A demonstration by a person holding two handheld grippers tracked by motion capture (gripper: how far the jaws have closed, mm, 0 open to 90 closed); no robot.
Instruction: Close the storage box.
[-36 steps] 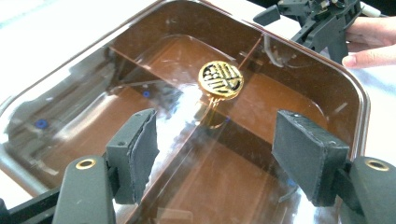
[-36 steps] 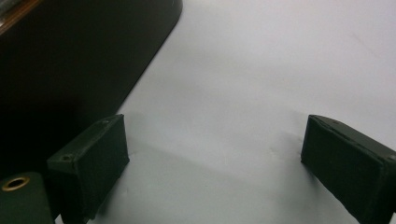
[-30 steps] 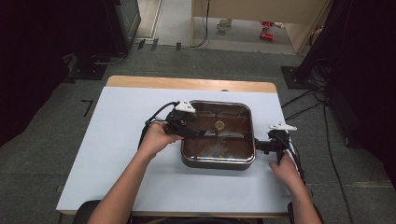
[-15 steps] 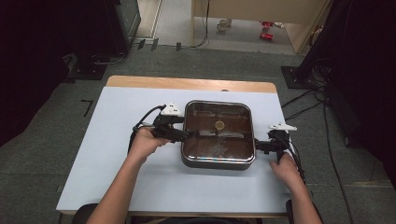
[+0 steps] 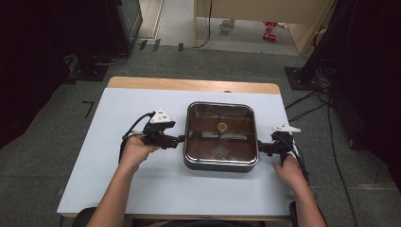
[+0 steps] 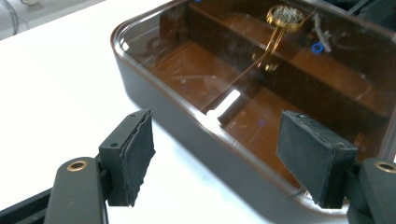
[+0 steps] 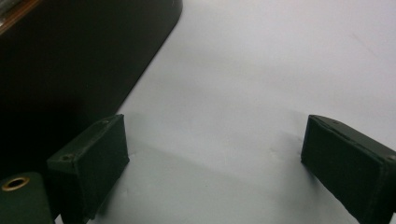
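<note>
item: brown lidded box (image 5: 221, 136), mid-table (image 5: 113, 189), nearer the far edge, bare surface all round. interior divided; contents indistinct. left gripper (image 5: 182, 139) wide, just widened, astride its left rim; right gripper (image 5: 261, 147) wide, unladen, beside its right wall.

Light falls from overhead onto the pale blue-white counter (image 5: 118, 184), which stands bright while the room to the left and right sinks into near black. Far off, the floor by the wooden cabinet (image 5: 246, 12) is lit more warmly. The high view is soft and slightly grainy, with fine detail smeared. In the left gripper view the dark square pan with its brown-tinted glass lid (image 6: 261, 98) throws back a hard white streak of glare and muddled reflections; the counter there burns almost white. The right gripper view is dimmer: the pan's side is a featureless black mass, the black padded tongs (image 7: 224, 172) cast soft shadows, and the near edges blur.
</note>
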